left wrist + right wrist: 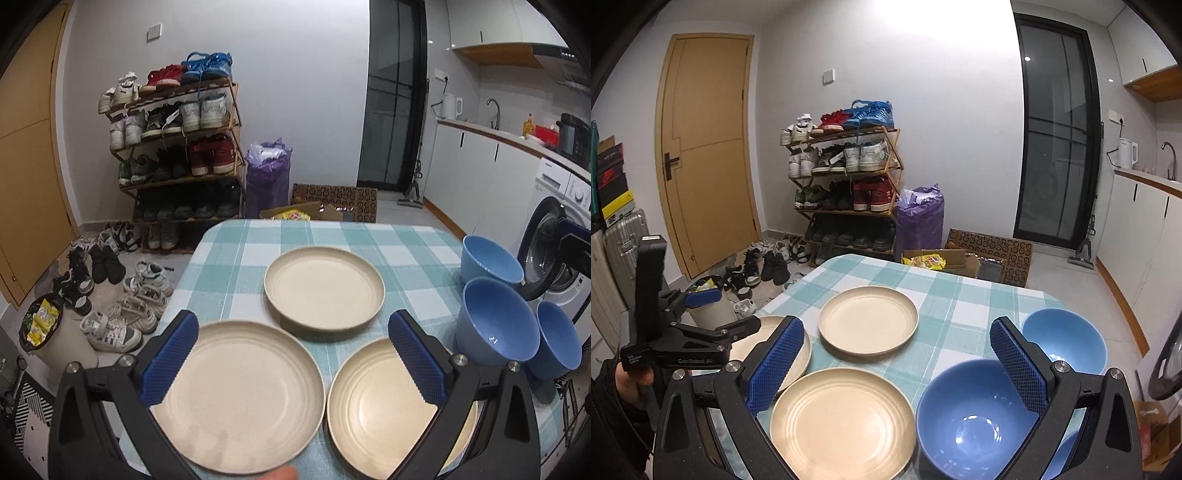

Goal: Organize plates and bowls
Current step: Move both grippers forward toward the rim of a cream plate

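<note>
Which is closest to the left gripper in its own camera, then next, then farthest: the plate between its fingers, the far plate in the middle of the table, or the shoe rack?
From the left gripper:
1. Near plate, right below the fingers.
2. Far plate, mid-table, straight ahead.
3. Shoe rack, on the floor past the table, ahead-left.

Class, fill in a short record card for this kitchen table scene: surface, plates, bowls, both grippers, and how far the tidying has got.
surface: table with teal checked cloth
plates: three cream plates, far, near left, near right, all separate
bowls: three blue bowls, far, middle, near, at the table's right side
left gripper: open, empty
right gripper: open, empty
progress: nothing stacked yet
</note>
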Action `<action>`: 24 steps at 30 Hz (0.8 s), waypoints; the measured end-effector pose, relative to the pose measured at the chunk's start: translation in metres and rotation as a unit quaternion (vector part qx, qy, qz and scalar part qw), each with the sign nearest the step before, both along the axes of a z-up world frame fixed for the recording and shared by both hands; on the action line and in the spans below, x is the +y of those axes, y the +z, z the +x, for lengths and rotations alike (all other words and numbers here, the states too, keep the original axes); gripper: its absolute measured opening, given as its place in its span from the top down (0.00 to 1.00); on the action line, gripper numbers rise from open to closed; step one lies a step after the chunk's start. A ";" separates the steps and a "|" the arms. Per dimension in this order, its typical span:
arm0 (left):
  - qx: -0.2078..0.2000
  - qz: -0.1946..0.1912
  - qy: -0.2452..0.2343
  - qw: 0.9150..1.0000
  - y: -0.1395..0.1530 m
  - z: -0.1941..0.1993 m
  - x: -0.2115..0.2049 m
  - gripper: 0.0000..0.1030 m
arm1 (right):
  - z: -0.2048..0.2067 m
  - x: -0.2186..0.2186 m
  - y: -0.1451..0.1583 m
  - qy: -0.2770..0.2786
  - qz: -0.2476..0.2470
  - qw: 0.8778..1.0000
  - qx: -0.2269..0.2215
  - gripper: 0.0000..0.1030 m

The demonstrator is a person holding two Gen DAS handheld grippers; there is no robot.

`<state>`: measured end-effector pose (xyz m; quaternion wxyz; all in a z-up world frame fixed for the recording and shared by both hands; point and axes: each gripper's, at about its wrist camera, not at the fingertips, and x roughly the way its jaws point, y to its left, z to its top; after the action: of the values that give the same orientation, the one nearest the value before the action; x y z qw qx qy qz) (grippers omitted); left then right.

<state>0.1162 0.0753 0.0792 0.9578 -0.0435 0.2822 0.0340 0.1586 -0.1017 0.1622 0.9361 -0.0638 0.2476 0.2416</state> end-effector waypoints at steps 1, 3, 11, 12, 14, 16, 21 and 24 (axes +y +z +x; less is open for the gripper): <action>-0.003 0.007 -0.002 1.000 0.002 0.001 0.000 0.00 | 0.004 0.002 0.002 0.001 0.001 1.000 0.003 0.00; -0.003 0.014 -0.004 1.000 0.006 0.006 0.001 0.00 | 0.013 0.007 0.006 0.002 0.001 1.000 0.008 0.00; 0.005 0.011 0.013 1.000 0.010 0.032 0.023 0.00 | 0.050 0.020 0.011 0.001 0.006 1.000 0.030 0.00; 0.008 0.013 0.016 1.000 0.010 0.035 0.025 0.00 | 0.054 0.021 0.010 0.000 0.006 0.999 0.032 0.00; 0.010 0.008 0.016 1.000 0.009 0.043 0.030 0.00 | 0.066 0.025 0.009 -0.002 0.007 0.999 0.041 0.00; 0.016 0.006 0.021 1.000 0.006 0.051 0.035 0.00 | 0.074 0.028 0.006 -0.004 0.004 0.999 0.043 0.00; 0.031 0.001 0.022 0.999 0.001 0.068 0.040 0.00 | 0.097 0.037 -0.001 -0.009 0.001 0.998 0.057 0.00; 0.039 0.008 0.021 0.999 -0.002 0.078 0.039 0.00 | 0.108 0.044 -0.004 -0.011 -0.006 0.998 0.062 0.00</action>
<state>0.1938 0.1144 0.0769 0.9454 -0.0406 0.3182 0.0584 0.2669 -0.0580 0.1578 0.9212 -0.0515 0.3069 0.2336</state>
